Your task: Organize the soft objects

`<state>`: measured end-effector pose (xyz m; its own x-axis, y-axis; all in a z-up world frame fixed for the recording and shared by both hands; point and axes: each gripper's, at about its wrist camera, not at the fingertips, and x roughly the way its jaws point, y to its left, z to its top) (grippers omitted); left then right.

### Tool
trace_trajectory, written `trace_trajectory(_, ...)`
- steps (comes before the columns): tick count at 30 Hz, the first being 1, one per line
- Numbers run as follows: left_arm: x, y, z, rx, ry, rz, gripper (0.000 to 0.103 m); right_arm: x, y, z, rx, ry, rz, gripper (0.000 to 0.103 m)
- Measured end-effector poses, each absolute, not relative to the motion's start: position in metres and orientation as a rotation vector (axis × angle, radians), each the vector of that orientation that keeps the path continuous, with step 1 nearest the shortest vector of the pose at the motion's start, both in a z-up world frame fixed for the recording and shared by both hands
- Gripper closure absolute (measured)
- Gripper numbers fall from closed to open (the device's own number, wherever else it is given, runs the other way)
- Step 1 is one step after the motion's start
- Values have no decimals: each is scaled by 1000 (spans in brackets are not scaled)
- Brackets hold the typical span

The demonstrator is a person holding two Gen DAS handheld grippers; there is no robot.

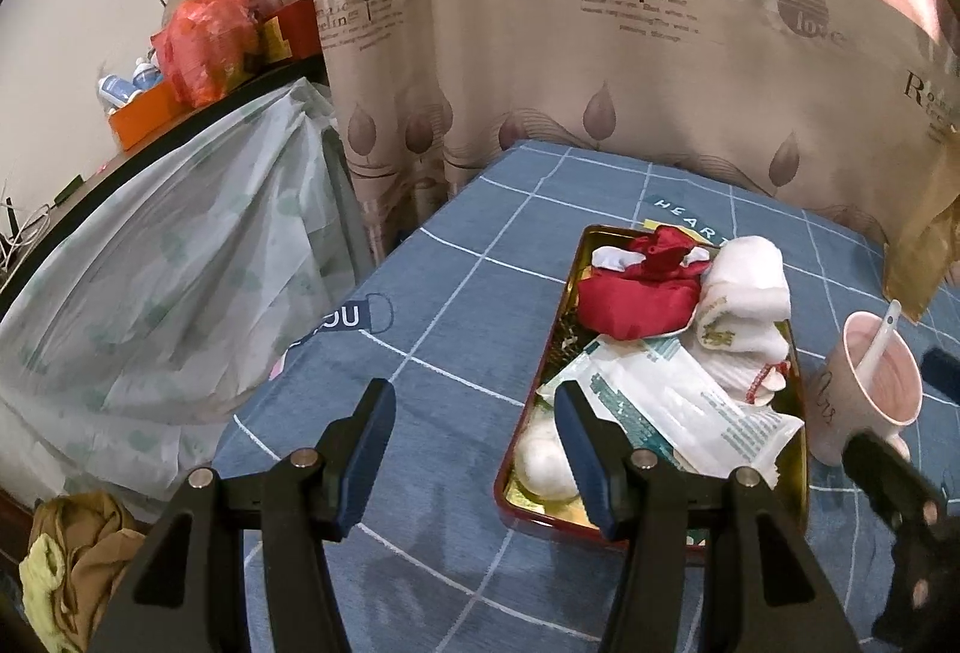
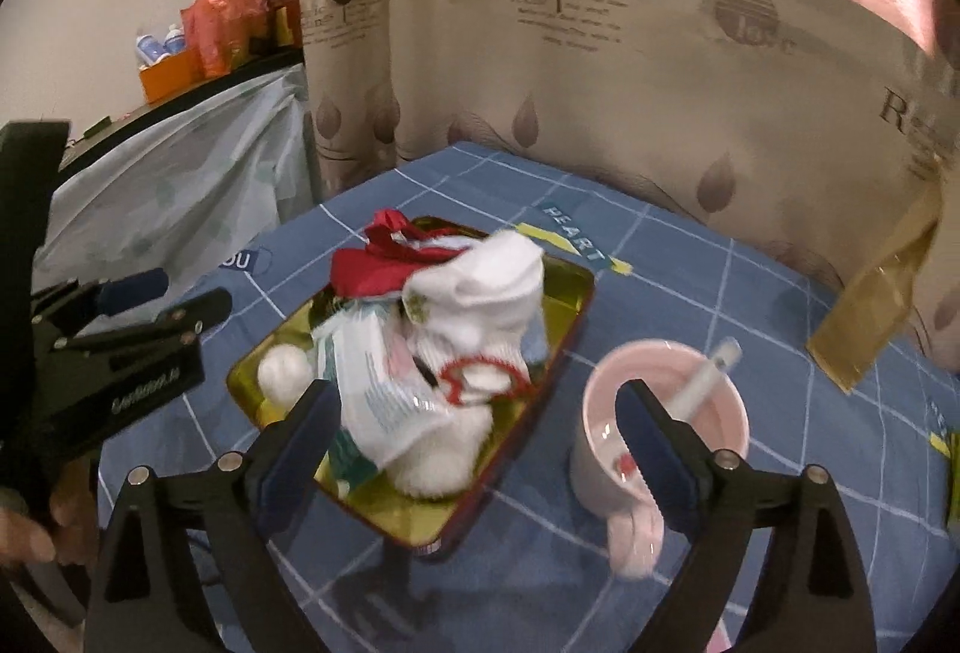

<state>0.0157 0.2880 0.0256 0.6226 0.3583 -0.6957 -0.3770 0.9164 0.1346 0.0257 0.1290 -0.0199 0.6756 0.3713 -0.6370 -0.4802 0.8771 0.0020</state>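
A gold tray with a red rim (image 1: 801,473) (image 2: 576,305) lies on the blue checked tablecloth. It holds a red cloth pouch (image 1: 636,299) (image 2: 372,269), rolled white socks (image 1: 750,287) (image 2: 480,293), a plastic packet (image 1: 666,407) (image 2: 372,389) and a white ball (image 1: 543,458) (image 2: 282,371). My left gripper (image 1: 474,413) (image 2: 189,293) hovers open at the tray's left side with nothing between its jaws. My right gripper (image 2: 477,407) (image 1: 906,407) stands wide open above the tray's near end. The socks lie below and beyond its pads, untouched.
A pink mug (image 1: 870,407) (image 2: 660,431) with a white spoon (image 2: 708,377) stands right of the tray. A leaf-print curtain (image 1: 600,83) hangs behind the table. Plastic-covered furniture (image 1: 180,263) stands left, with crumpled cloth (image 1: 72,563) below it. A gold paper strip (image 2: 876,305) hangs at right.
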Motion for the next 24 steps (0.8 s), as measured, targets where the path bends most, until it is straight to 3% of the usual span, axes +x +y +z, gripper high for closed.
trace_trajectory(24, 15, 276, 25, -5, 793, 403, 47, 8, 108, -44, -115, 744, 412, 6)
